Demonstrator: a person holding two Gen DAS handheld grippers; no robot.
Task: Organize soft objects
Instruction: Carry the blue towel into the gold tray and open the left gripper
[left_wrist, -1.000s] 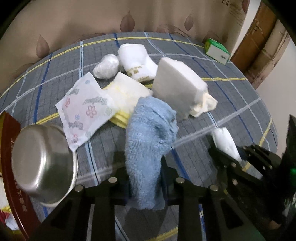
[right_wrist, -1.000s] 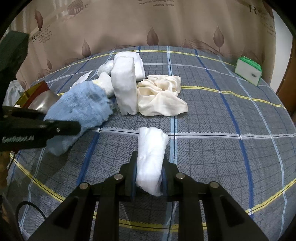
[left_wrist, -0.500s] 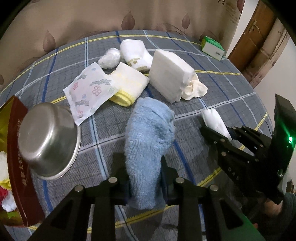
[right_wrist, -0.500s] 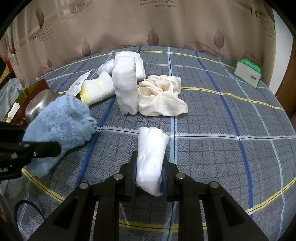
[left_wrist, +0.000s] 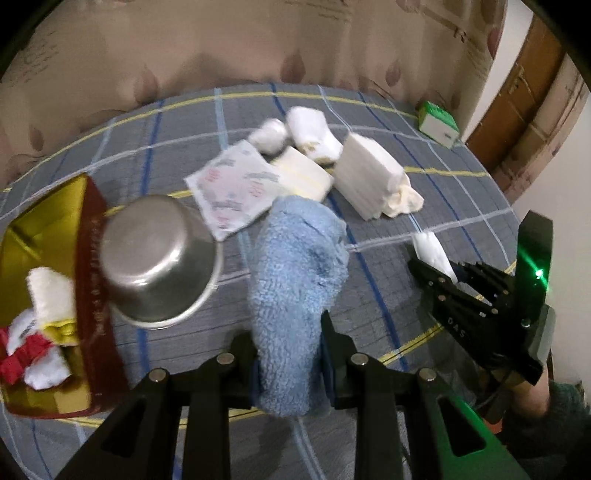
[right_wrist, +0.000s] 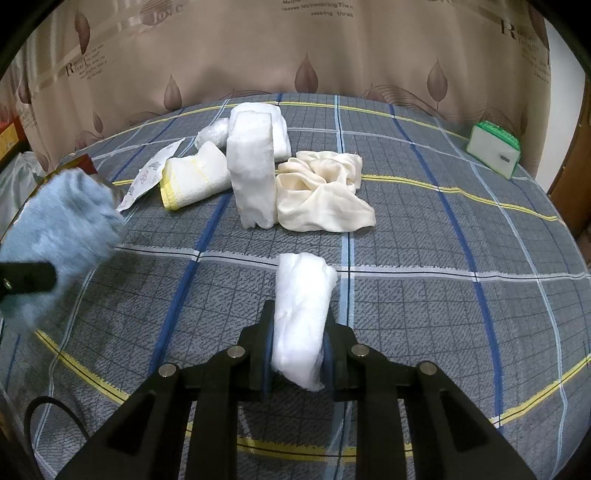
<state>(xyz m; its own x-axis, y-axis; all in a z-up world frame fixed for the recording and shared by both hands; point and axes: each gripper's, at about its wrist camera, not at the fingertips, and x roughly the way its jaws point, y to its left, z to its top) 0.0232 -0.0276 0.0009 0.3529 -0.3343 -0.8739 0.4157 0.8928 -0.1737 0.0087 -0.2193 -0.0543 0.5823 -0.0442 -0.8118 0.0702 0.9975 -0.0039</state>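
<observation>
My left gripper (left_wrist: 290, 350) is shut on a fluffy blue towel (left_wrist: 295, 280) and holds it above the plaid cloth, right of a red and gold box (left_wrist: 88, 280). The blue towel also shows at the left of the right wrist view (right_wrist: 59, 236). My right gripper (right_wrist: 299, 343) is shut on a white rolled cloth (right_wrist: 303, 306); it also shows at the right of the left wrist view (left_wrist: 437, 271). On the cloth lie a white foam block (right_wrist: 255, 170), a cream cloth (right_wrist: 325, 195), a yellow-edged towel (right_wrist: 195, 177) and a flowered packet (left_wrist: 236, 184).
An upturned steel bowl (left_wrist: 159, 258) leans on the box wall. The box holds white and red soft items (left_wrist: 33, 347). A green and white box (right_wrist: 495, 149) stands at the far right. A white sock (left_wrist: 314, 133) and a white ball (left_wrist: 269, 134) lie at the back.
My left gripper has moved back and to the left with the blue towel, toward the red box. My right gripper holds the white cloth in place.
</observation>
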